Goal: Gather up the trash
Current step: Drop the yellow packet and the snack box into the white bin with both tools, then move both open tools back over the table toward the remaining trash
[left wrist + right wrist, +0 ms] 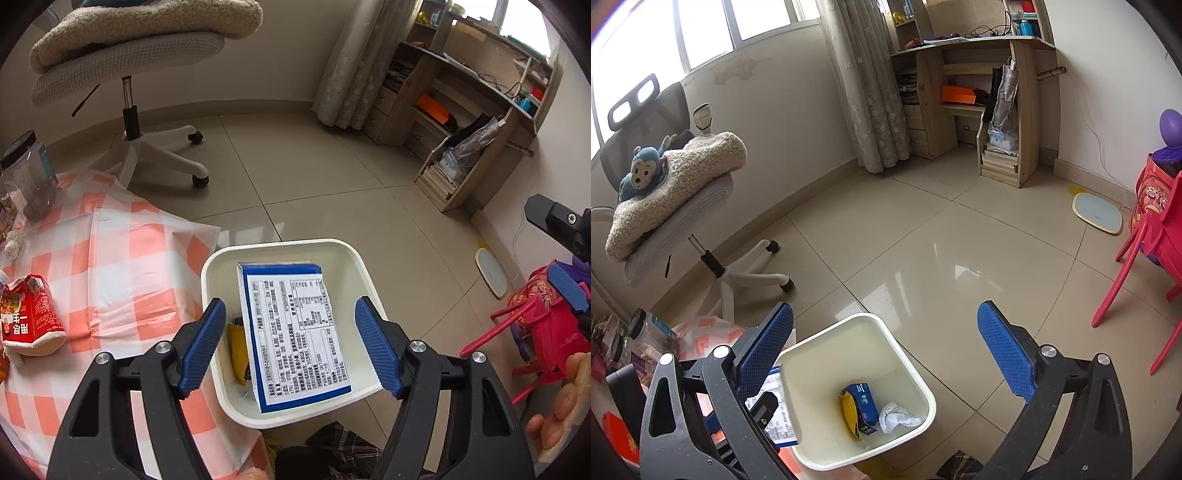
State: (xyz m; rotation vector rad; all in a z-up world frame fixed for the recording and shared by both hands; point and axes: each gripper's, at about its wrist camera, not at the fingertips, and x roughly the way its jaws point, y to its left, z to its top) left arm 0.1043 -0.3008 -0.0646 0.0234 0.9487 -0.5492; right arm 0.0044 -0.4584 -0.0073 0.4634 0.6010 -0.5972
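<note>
One blue-bordered box (295, 332) sits in the mouth of the white bin (354, 254), printed white panel facing up, long axis running from the near rim to the far wall, its near end riding up over the near rim. From the left wrist view the left gripper (291, 343) hangs directly above it, both blue pads spread wide on either side of the box and touching nothing. From the right wrist view the right gripper (886, 354) hovers over the same bin (923, 387), fingers likewise spread and holding nothing; at the bin's bottom lie a small blue carton (864, 406), a yellow wrapper (849, 413) and crumpled white paper (897, 419). Left of the bin, a checked orange-and-white cloth (122, 258) carries a red milk carton (29, 317) lying on its side and a dark-lidded clear jar (27, 177) farther back. Beyond stands a white-based office chair (147, 147); at the right, a pink plastic chair (1145, 251).
</note>
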